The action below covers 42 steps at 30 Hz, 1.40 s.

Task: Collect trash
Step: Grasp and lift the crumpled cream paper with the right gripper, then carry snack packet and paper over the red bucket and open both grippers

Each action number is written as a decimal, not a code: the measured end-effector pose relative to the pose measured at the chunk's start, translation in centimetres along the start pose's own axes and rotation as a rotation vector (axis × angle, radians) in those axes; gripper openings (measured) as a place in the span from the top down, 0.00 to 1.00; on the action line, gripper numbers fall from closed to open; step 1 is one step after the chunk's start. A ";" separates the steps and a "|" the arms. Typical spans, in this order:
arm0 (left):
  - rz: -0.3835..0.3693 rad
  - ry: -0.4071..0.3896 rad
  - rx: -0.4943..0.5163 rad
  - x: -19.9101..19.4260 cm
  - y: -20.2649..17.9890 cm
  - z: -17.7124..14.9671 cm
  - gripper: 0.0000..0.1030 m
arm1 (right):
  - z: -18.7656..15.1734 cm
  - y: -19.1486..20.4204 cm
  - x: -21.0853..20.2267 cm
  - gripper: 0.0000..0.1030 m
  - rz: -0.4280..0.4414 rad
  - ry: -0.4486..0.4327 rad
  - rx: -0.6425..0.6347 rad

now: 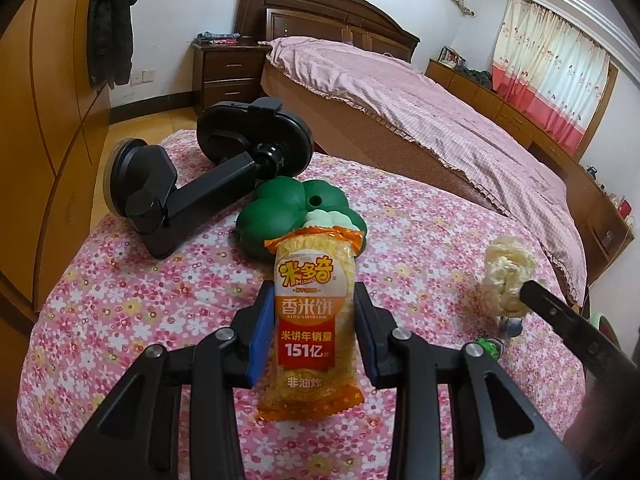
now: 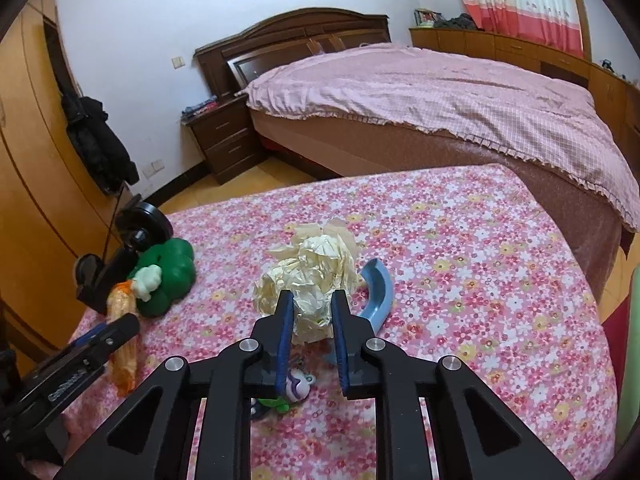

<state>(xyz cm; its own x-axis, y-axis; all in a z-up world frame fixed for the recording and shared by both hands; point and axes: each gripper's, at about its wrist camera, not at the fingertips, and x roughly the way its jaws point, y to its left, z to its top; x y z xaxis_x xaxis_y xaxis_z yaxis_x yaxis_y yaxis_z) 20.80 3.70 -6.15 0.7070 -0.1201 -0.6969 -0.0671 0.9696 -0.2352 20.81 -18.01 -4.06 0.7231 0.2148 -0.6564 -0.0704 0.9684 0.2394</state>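
Bedroom, flowered tablecloth (image 2: 460,248), 2 pieces of trash in 2 grippers.

Left gripper (image 1: 316,320): clamped across the middle of a rice-cracker packet (image 1: 310,320), blue pads (image 1: 260,332) flat against both long edges, the packet's crimped top pointing away beyond the fingertips. Just past that top edge, a green clover-shaped toy (image 1: 288,208); farther ahead and to the left, a black suction-cup phone mount (image 1: 192,184).

Right gripper (image 2: 310,312): closed on the near lower end of a crumpled ball of cream paper (image 2: 308,272), jaws narrow, pads sunk into the wad. Directly behind the ball to the right, a curved blue plastic piece (image 2: 378,288); beneath the fingers, a small toy figure (image 2: 296,384) on the cloth.

Likely handling: packet light, film slick and crackly, crackers inside brittle, so a mid-body grip with gentle pressure looks soundest; a harder squeeze probably means crumbs. Paper ball near weightless, soft and springy, nothing to break, apt to compress and slip unless taken deep through the bulk rather than by a loose outer fold. Contact with the tablecloth under the ball: cannot tell.
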 end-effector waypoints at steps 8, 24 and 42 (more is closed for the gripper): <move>-0.016 -0.012 0.006 -0.4 -0.3 -0.1 0.63 | -0.1 -0.1 -4.4 0.82 0.030 -0.067 0.019; -0.073 -0.042 0.079 -1.5 -2.8 -0.6 0.63 | -1.6 -4.3 -13.7 0.82 -0.052 -0.187 0.086; -0.186 -0.038 0.180 -5.3 -8.7 -1.7 0.63 | -6.2 -12.1 -21.1 0.82 -0.211 -0.245 0.245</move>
<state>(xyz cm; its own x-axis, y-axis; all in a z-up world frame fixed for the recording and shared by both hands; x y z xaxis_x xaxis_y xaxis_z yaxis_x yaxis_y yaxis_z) 16.46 -4.47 -1.51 0.7219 -0.2952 -0.6258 0.1906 0.9543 -0.2302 2.17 -33.42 2.44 0.8486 -0.0510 -0.5265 0.2418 0.9227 0.3004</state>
